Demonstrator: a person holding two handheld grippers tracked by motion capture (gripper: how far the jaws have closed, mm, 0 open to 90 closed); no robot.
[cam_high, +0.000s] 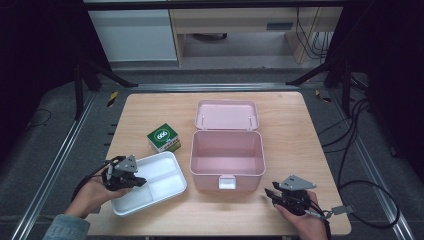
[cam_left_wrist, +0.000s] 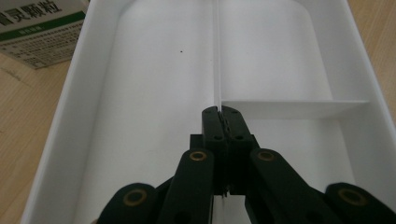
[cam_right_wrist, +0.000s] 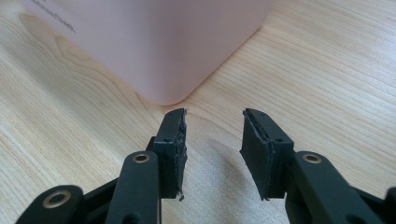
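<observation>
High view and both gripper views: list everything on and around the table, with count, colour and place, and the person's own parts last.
Tray: one, white, with compartments, near-left of the table; the left jaws are shut on its thin divider wall.
Carton: one, green and white, just beyond the tray.
Box: one, pink, open and empty, table centre, lid laid back behind it.
Table: one, light wood.
Cables: several, black, on the floor to the right.
Left gripper: one, black, over the tray's near end.
Right gripper: one, black, jaws open and holding nothing, by the box's near-right corner.
Hands: two, at the near edge.
</observation>
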